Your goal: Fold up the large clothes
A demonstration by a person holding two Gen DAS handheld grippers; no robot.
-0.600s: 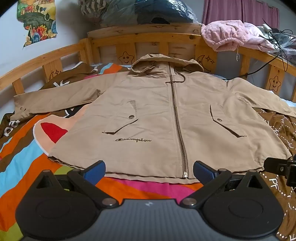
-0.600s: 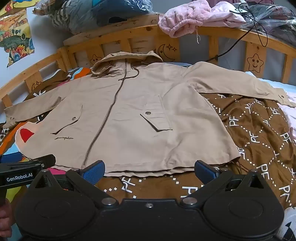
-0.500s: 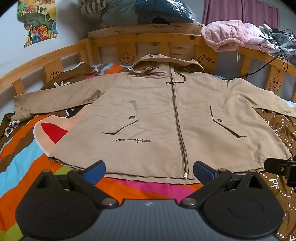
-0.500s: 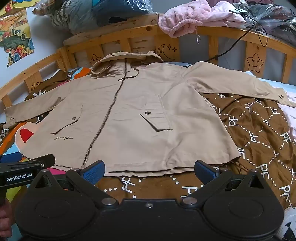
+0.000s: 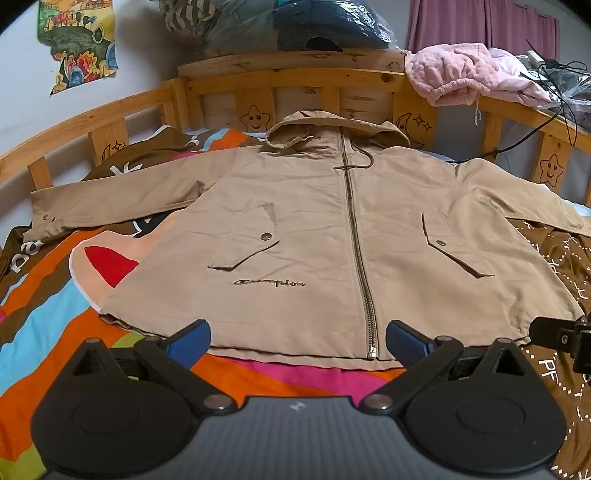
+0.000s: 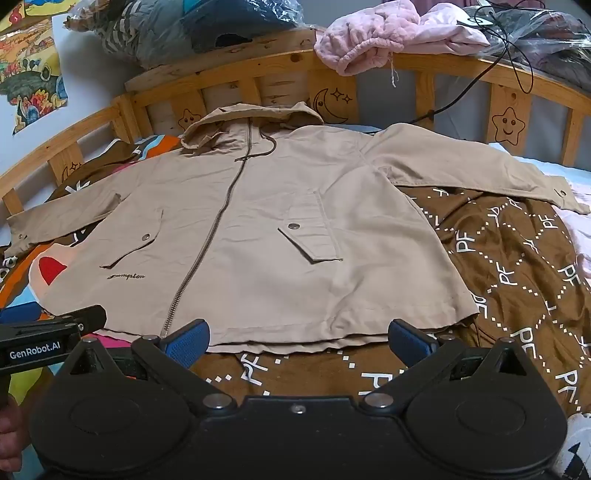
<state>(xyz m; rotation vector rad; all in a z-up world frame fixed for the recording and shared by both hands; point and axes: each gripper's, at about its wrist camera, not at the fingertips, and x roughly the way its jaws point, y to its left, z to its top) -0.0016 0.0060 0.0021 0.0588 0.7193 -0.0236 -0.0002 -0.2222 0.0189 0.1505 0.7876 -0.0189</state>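
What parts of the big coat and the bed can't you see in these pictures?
- Back of the tan jacket: both views, it lies face up, zipped.
- Hem middle: left wrist view, left claw partly covers it.
- Bedspread under the jacket: both views, hidden.
- Plastic bags' contents: blurry, cut off at the top edge.

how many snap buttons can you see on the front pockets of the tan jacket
2: one snap on the left pocket flap beside the zipper, one on the right pocket flap. The jacket lies flat, zipped; cuffs carry further snaps.

Tan hooded jacket (image 5: pixel 314 236) flat, zipped, front up, sleeves spread.
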